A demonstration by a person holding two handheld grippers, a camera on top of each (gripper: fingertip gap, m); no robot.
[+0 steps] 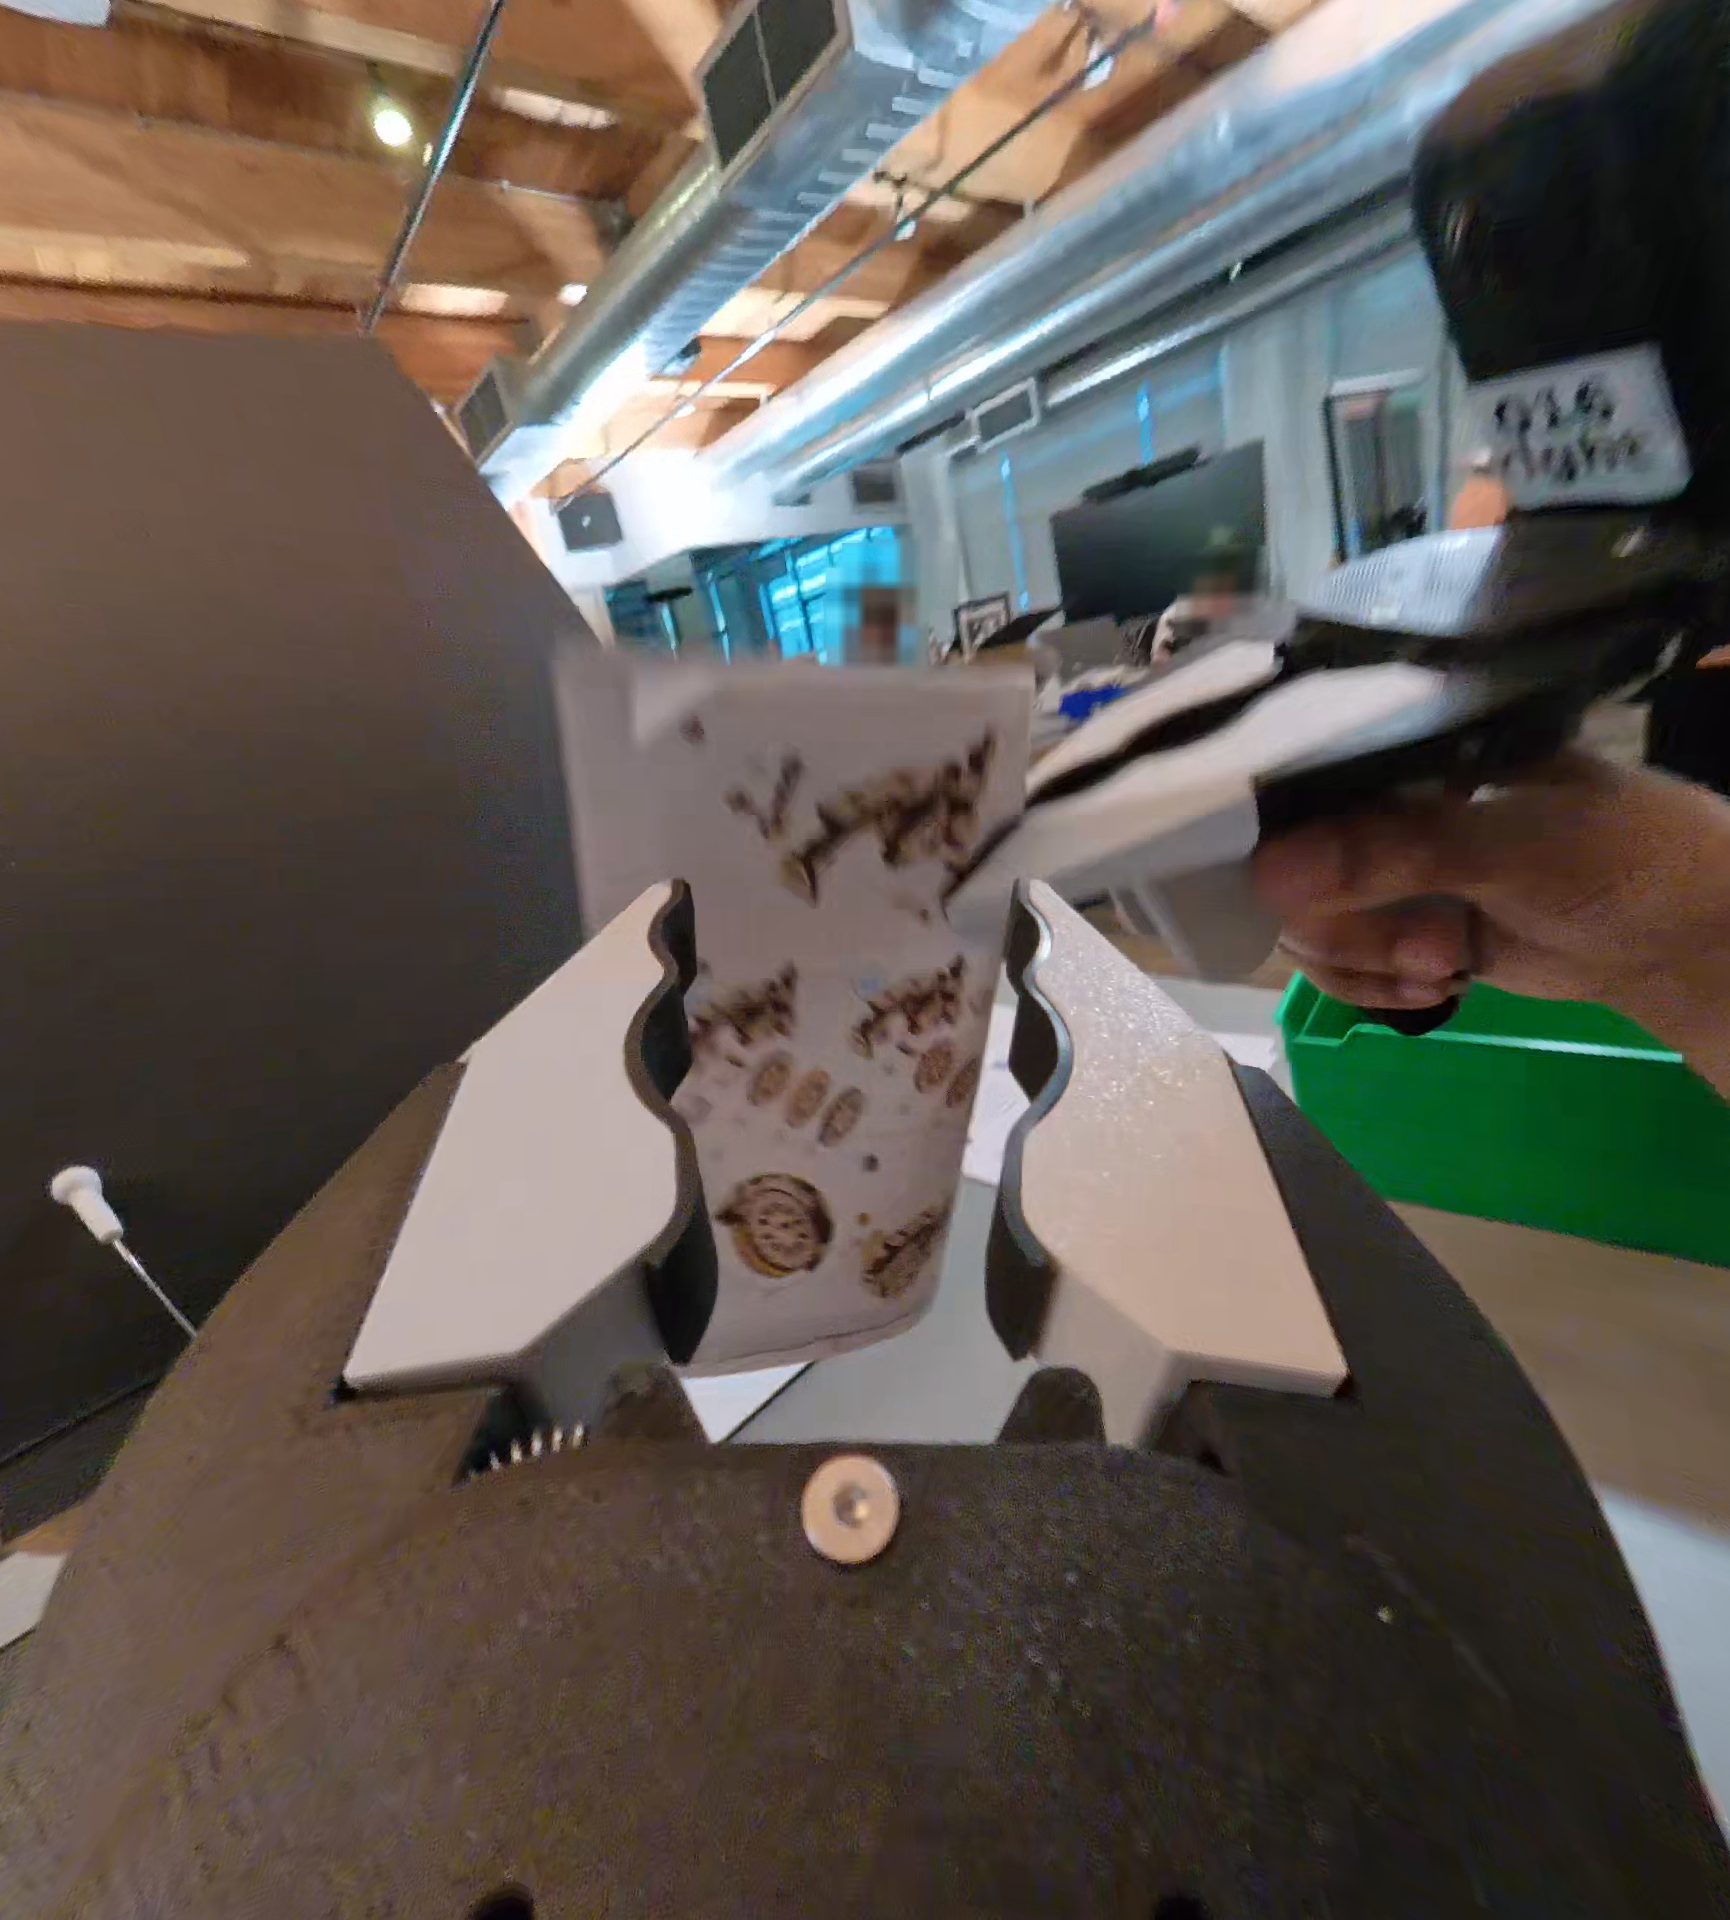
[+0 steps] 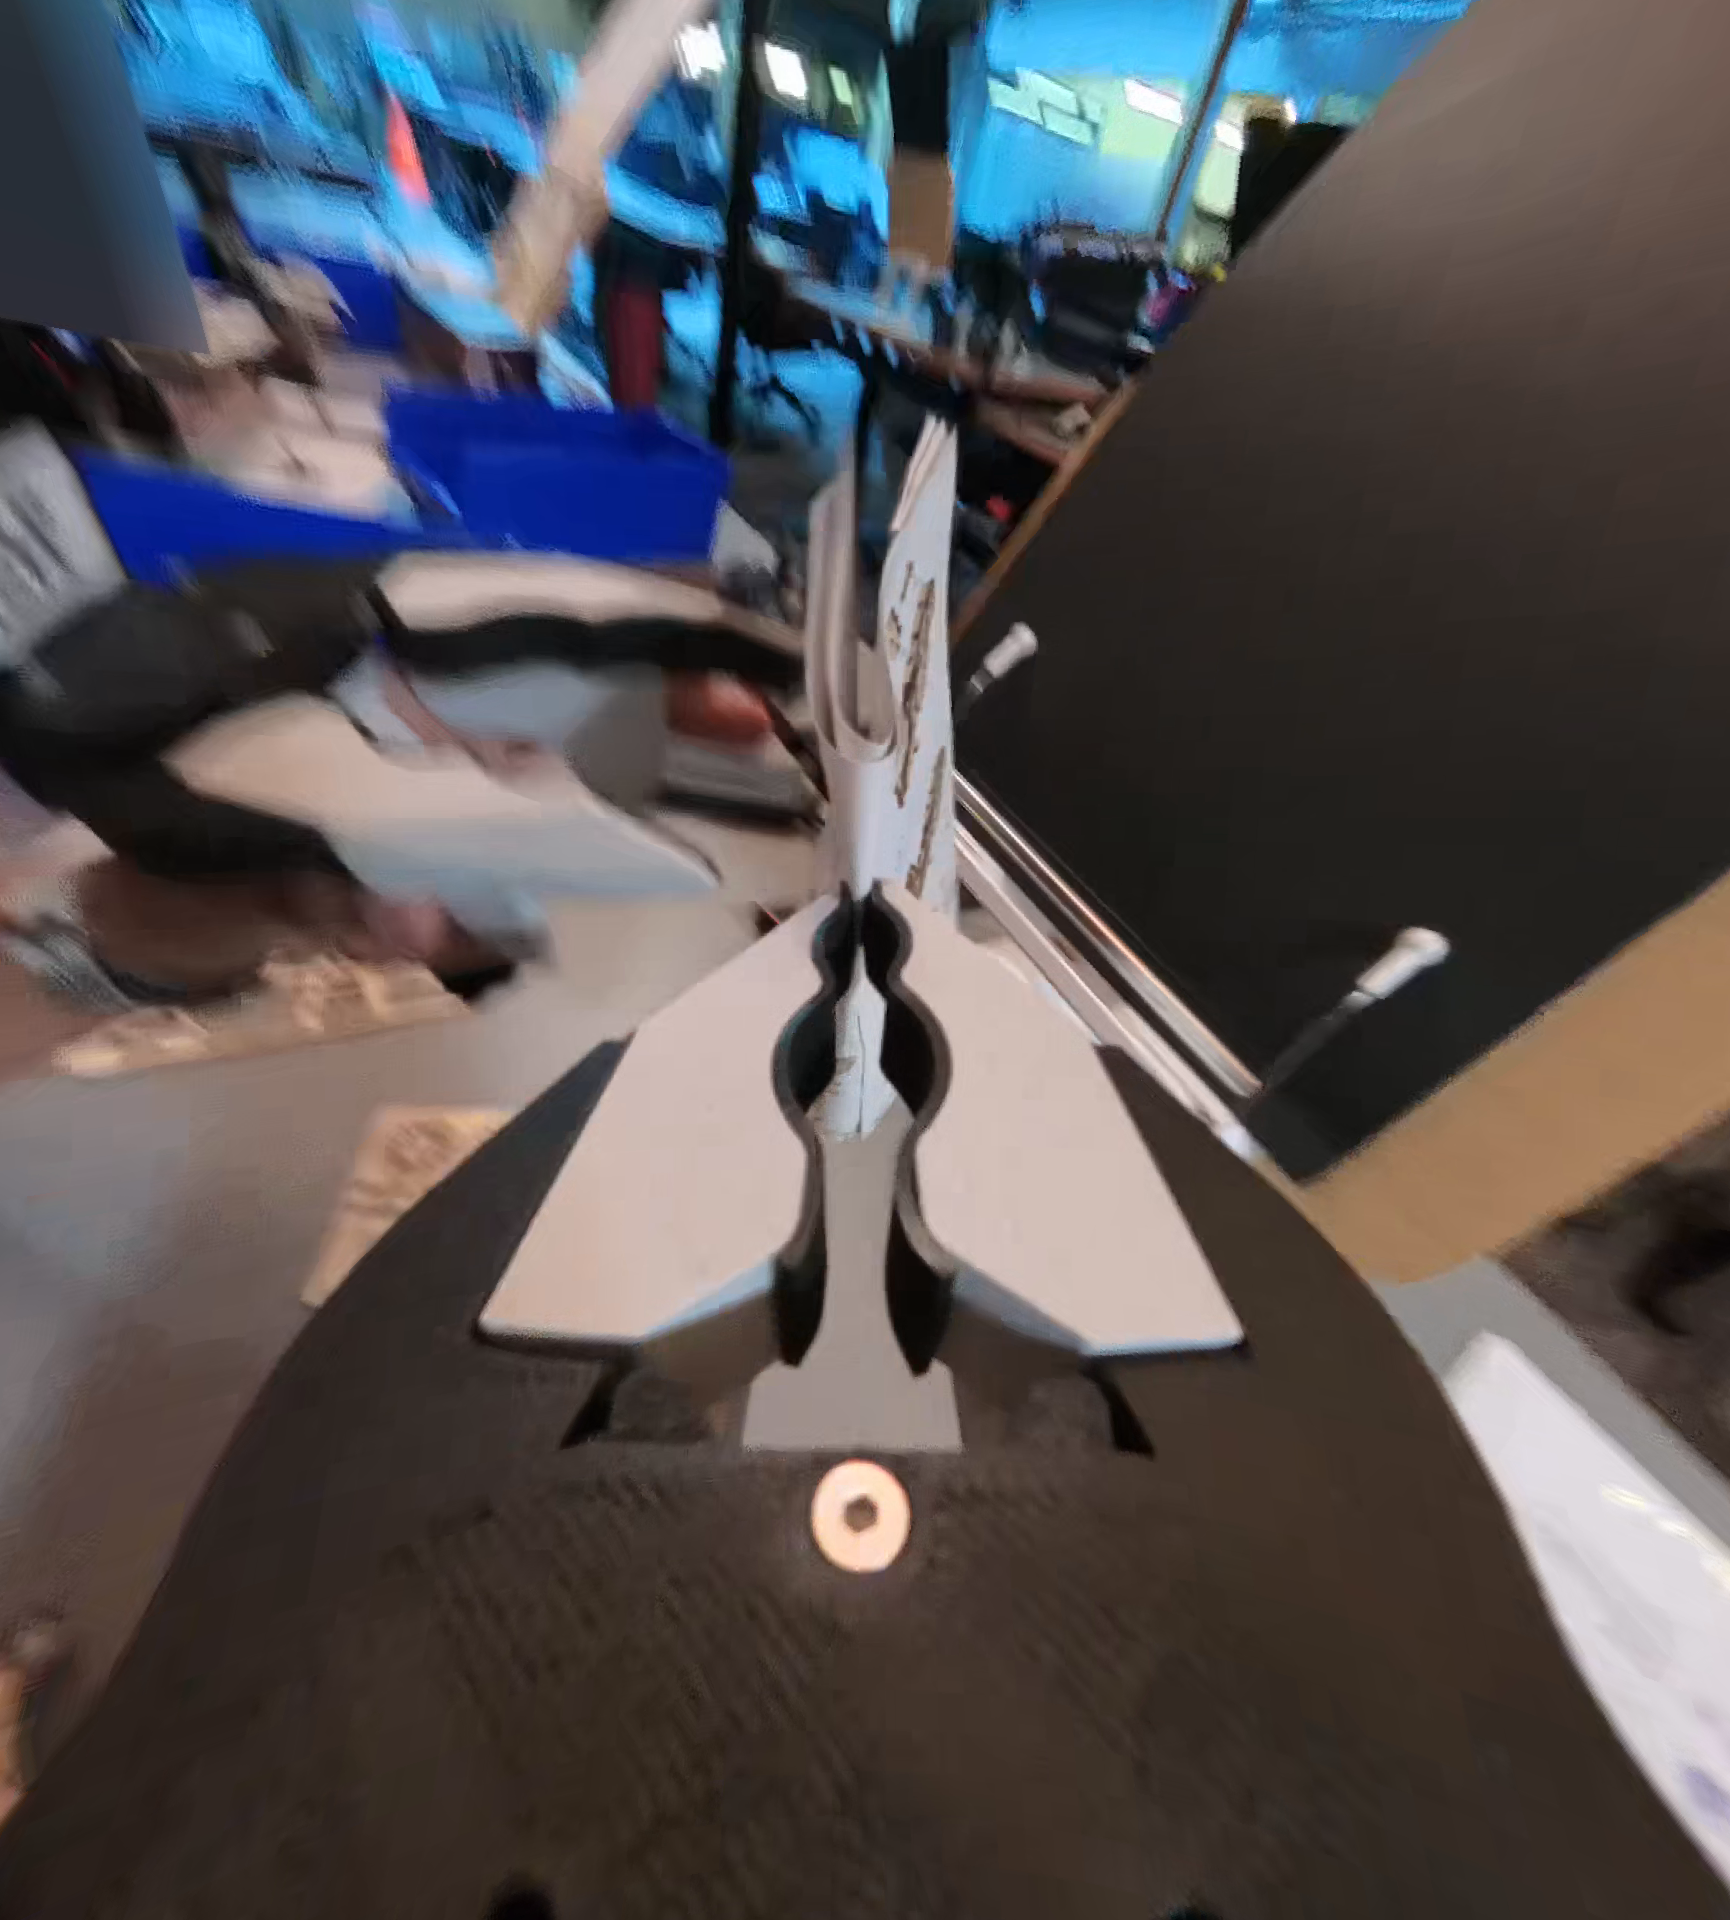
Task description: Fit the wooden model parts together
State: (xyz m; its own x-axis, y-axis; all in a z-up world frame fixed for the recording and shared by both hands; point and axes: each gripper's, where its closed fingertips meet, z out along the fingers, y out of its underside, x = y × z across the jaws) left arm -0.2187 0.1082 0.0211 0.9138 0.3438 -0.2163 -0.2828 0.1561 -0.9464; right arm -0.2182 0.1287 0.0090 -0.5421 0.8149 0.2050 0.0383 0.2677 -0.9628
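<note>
- The white sheet printed with brown model parts (image 1: 819,997) stands at the centre of the left wrist view, raised in the air and upright between the left gripper's fingers.
- The left gripper (image 1: 845,935) has its jaws apart. The left finger's dark pad (image 1: 669,1091) touches the sheet's left edge; the right finger stands just clear of the right edge.
- The right gripper (image 1: 975,883) enters from the right of the left wrist view and meets the sheet's right edge just above the left gripper's right fingertip. A hand (image 1: 1443,914) grips its handle at the right of the frame.
- In the right wrist view the sheet (image 2: 918,707) shows edge-on, rising from the centre toward the top of the frame. The right gripper (image 2: 861,904) has its jaws drawn together, clamped on the sheet's lower edge.
- The left gripper (image 2: 778,665) lies blurred at the left centre of the right wrist view, reaching the sheet from the left.
- A black panel (image 1: 196,790) fills the left of the left wrist view.
- A green bin (image 1: 1526,1143) sits at the right of that view, below the hand.
- Blue bins (image 2: 549,468) show blurred at the upper left of the right wrist view.
</note>
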